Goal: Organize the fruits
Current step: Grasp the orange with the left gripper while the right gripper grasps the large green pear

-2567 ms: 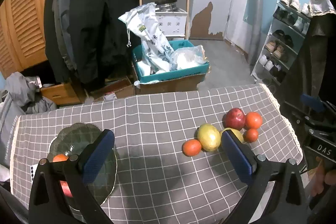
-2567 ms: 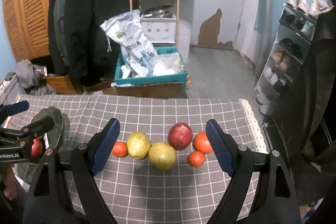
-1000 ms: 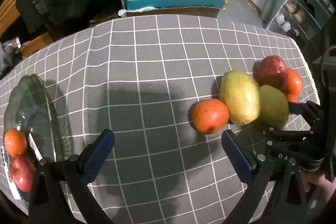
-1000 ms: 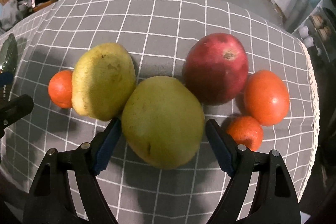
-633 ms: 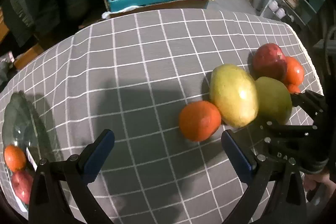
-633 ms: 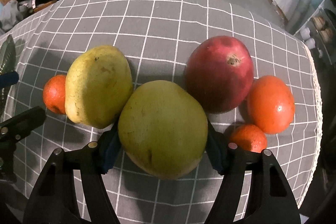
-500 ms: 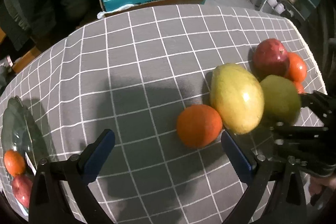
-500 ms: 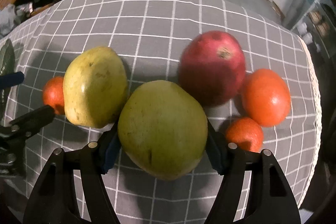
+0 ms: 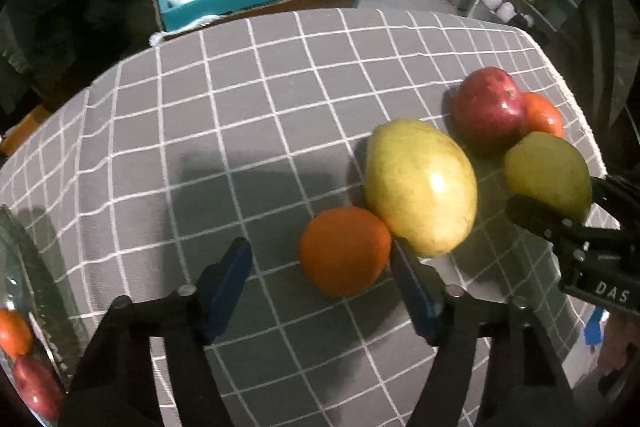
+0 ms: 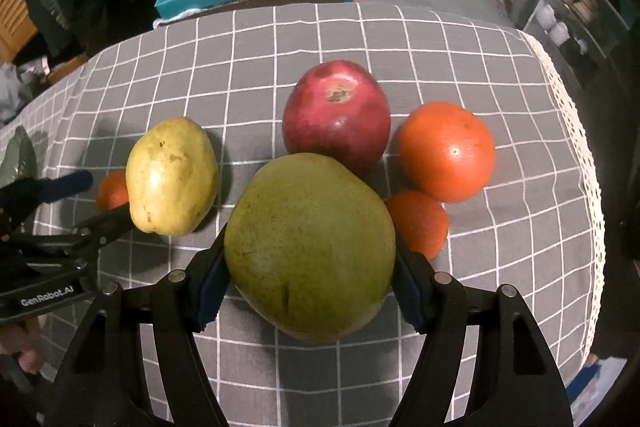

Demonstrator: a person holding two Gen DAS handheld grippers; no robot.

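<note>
Left gripper (image 9: pixel 320 277) points steeply down, jaws closing; right gripper (image 10: pixel 310 285) jaws clamped.

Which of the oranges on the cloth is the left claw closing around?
The lone orange left of the yellow mango, between the closing left claw pads. The other two sit by the red apple.

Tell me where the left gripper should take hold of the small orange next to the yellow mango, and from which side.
Grip the small orange across its widest middle, coming down from above. It is round, so pads seated low or high would likely slip. The yellow mango touches its right side, so that finger has only a narrow gap; the open cloth on the left is free. The left gripper is closing, its left pad not yet on the fruit.
</note>
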